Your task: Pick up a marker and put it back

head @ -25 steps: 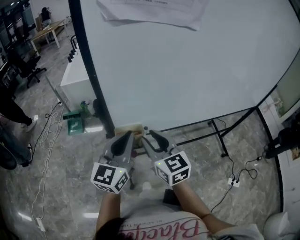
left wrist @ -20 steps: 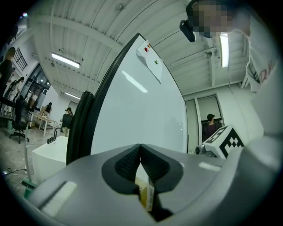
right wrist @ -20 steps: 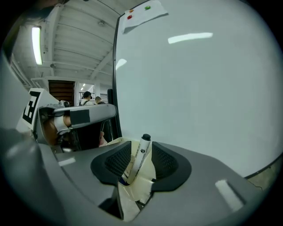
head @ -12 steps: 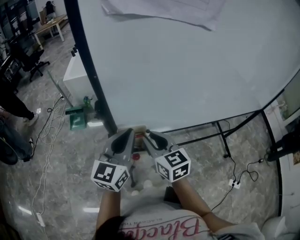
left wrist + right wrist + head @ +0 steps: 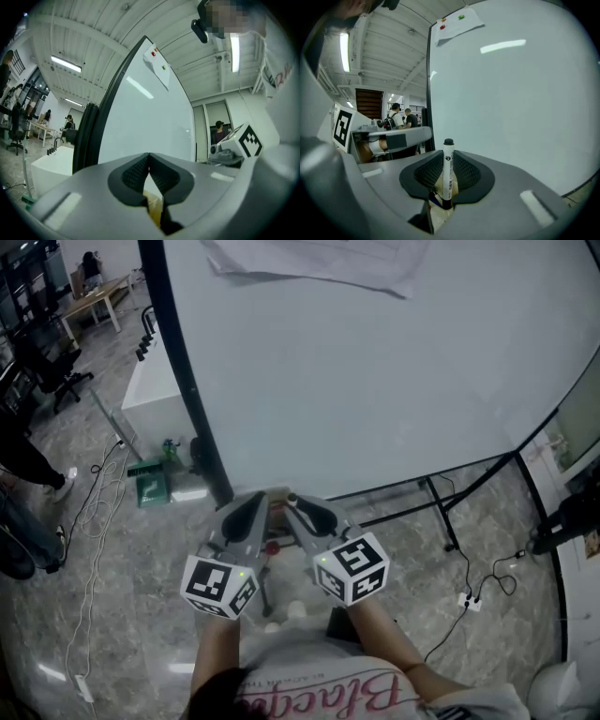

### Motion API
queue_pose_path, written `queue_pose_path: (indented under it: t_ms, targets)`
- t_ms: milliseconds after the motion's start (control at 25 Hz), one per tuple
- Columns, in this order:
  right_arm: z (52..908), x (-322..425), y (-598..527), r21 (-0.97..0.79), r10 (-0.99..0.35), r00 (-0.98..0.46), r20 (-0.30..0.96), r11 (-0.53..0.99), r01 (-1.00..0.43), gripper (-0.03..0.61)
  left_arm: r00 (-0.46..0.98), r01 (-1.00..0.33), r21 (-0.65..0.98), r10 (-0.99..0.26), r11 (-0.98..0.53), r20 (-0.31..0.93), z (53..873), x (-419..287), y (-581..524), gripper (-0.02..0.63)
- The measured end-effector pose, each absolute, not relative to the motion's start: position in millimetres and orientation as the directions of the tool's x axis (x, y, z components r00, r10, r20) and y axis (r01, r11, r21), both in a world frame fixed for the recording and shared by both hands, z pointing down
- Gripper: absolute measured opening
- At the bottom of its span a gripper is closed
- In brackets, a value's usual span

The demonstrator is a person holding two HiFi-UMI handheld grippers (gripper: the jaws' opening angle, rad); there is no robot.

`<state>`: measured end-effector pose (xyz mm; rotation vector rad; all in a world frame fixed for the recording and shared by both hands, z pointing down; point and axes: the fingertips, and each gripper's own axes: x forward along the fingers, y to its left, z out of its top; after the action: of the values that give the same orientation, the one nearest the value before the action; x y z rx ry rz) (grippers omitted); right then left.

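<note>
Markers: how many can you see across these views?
1. The marker stands upright between the closing jaws of the right hand-held gripper; more may be hidden below it.

The left gripper (image 5: 149, 161) has its dark ribbed pads (image 5: 133, 174) meeting at the tips, with nothing between them. Behind stands a whiteboard (image 5: 145, 112) with a black frame along its left edge and a paper (image 5: 157, 65) pinned near its top edge. The right gripper's marker cube (image 5: 247, 140) shows beyond the board's right edge.
</note>
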<state>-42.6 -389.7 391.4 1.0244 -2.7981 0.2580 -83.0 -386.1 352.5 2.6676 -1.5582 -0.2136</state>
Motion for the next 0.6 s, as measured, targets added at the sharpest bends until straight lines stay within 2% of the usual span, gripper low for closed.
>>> queue_pose_path:
  t_ms: [280,600]
  targets:
    - [337.9,-28.8,-378.5,-0.061,-0.665,-0.745,0.044,0.743,-0.667,0.071,0.501,-0.858,0.071,-0.859,-0.509,-0.105,338.7,-77.5,-383.0,-0.002]
    - [327.0,-24.1,-372.1,-0.047,-0.673,-0.74,0.011,0.739,-0.672,0.071,0.494,-0.861,0.058,-0.858,-0.505,-0.141,325.5,-78.7,-379.8,-0.001]
